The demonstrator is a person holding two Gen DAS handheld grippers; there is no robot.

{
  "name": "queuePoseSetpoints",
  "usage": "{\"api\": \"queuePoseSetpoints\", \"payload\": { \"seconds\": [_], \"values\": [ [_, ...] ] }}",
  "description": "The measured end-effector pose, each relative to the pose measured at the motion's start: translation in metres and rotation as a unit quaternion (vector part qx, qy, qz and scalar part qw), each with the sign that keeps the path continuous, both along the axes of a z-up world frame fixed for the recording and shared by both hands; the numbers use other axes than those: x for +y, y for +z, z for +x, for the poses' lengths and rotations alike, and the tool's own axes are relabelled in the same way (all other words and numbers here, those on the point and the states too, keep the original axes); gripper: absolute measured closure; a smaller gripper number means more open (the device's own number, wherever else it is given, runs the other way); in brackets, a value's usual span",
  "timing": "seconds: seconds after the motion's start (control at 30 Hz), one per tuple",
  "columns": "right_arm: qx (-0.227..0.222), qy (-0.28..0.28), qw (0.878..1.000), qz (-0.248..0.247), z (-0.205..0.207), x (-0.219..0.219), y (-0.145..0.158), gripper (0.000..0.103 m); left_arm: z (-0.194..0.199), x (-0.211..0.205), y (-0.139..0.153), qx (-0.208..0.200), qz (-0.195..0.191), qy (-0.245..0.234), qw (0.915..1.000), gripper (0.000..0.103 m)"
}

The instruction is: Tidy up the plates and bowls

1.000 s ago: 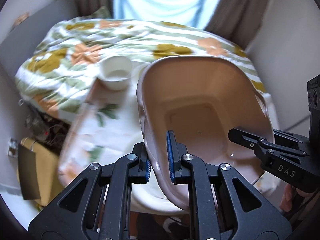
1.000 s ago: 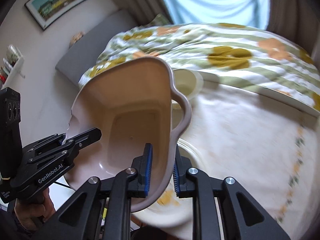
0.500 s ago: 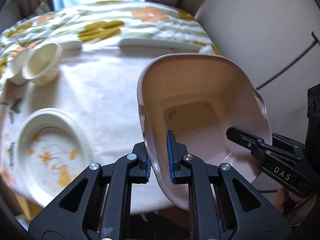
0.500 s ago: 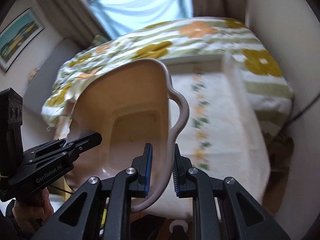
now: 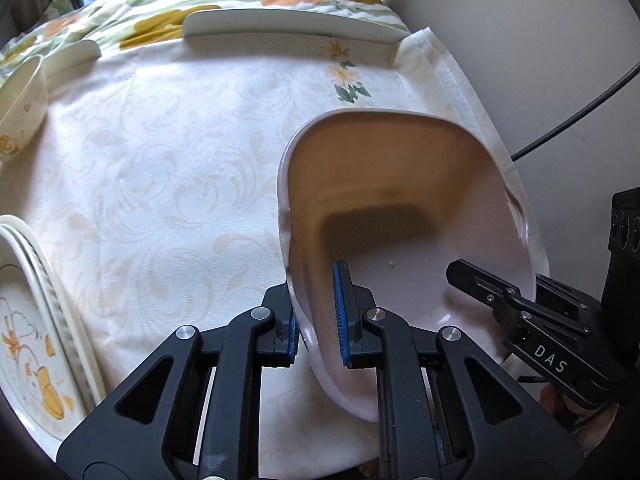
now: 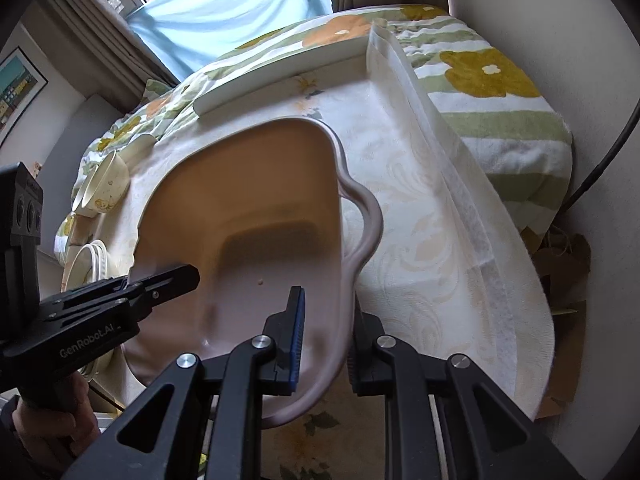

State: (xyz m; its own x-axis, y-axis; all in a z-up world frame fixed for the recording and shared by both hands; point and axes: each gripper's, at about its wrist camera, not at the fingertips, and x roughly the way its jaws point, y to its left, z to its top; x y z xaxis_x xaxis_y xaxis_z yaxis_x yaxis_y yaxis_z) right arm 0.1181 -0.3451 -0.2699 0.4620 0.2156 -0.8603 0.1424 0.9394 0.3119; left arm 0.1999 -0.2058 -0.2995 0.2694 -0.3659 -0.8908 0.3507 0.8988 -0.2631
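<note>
Both grippers, left (image 5: 318,316) and right (image 6: 326,330), have fingers clamped on the pink dish (image 5: 404,216), tilted over the counter (image 5: 168,168) at right of frame. Next I'd guess: set it down flat.

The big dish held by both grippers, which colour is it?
Plain pale pink dish; right wrist view.

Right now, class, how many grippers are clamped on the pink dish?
2. The left gripper clamps the pink dish at its left rim; the right gripper clamps the opposite rim.
</note>
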Motion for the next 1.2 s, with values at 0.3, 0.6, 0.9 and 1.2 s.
{"api": "queuePoseSetpoints", "payload": {
  "seconds": [0.3,0.6,0.9,1.2],
  "values": [
    [-0.011,-0.014,1.000,0.026,-0.002,-0.006,-0.006,0.086,-0.006,-0.005,0.001,-0.010,0.011,-0.003,0.9999,0.069],
    [-0.018,-0.060,0.997,0.054,-0.011,-0.018,-0.003,0.056,-0.012,-0.002,0.009,-0.030,0.028,0.004,0.9991,0.036],
    [-0.073,-0.036,0.997,0.014,-0.044,-0.011,0.069,0.056,-0.053,0.043,0.079,-0.084,0.036,0.030,0.9953,0.036],
    [-0.203,0.071,0.976,0.035,-0.038,0.042,0.161,0.000,-0.091,0.135,0.177,-0.175,0.006,0.146,0.9737,0.000]
  ]
}}
